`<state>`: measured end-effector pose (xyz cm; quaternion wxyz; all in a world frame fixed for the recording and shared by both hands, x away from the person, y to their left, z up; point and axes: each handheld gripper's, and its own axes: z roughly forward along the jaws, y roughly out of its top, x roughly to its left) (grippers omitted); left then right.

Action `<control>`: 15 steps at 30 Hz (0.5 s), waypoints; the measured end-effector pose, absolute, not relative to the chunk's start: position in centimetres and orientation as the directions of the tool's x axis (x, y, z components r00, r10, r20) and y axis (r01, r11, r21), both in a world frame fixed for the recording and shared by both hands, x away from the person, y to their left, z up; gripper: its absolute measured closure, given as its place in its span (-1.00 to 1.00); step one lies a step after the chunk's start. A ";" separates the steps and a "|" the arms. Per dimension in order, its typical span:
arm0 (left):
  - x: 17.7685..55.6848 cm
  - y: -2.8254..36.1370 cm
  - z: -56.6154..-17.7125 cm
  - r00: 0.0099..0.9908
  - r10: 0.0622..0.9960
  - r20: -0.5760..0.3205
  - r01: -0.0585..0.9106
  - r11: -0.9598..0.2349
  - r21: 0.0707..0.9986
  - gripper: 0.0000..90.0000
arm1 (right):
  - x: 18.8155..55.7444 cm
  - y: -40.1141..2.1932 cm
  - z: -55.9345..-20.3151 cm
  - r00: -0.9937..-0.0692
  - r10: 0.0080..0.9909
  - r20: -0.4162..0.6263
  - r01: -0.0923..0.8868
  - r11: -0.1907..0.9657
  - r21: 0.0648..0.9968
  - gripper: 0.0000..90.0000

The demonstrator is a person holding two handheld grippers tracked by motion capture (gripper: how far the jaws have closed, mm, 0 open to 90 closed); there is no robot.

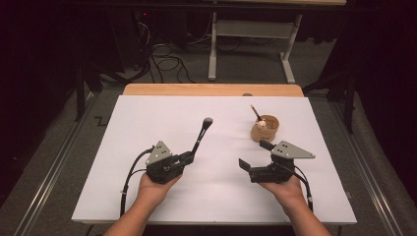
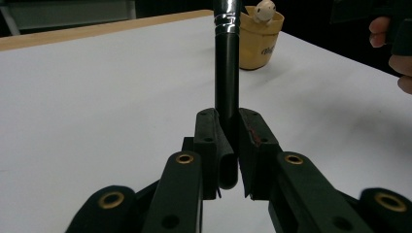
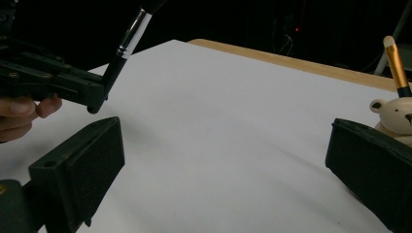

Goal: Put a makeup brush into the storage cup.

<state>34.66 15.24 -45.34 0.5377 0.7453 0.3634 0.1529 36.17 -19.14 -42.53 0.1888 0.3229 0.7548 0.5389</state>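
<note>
Left gripper holds a makeup brush; right gripper idle beside the brush pot.

High view: left gripper point(image 1: 188, 157) has its jaws clamped on the black makeup brush point(image 1: 201, 133), bristle head raised toward the far side above the white table point(image 1: 147, 123); right gripper point(image 1: 254, 156) stands with jaws apart, empty, just beside the tan pot point(image 1: 266, 129) with 1 brush already in it.
Left gripper view: adds grip detail, pads pinching the handle's lower end, silver ferrule above. Judgement: keep the brush upright, lower handle-first.
Right gripper view: adds the bear figure point(image 3: 394, 114) on the pot and the gold-handled brush point(image 3: 397, 65).
</note>
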 end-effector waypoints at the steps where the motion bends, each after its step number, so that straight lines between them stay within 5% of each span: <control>1: 34.7 15.3 -45.3 0.689 0.706 -0.164 0.377 -0.156 0.913 0.76 | 36.3 -19.0 -42.5 -0.721 0.691 0.059 0.282 0.214 0.935 -0.97; 15: 34.8 15.5 -45.3 0.683 0.711 -0.170 0.378 -0.144 0.915 0.76 | 37.1 -17.3 -41.3 -0.737 0.673 0.064 0.279 0.217 0.935 -0.96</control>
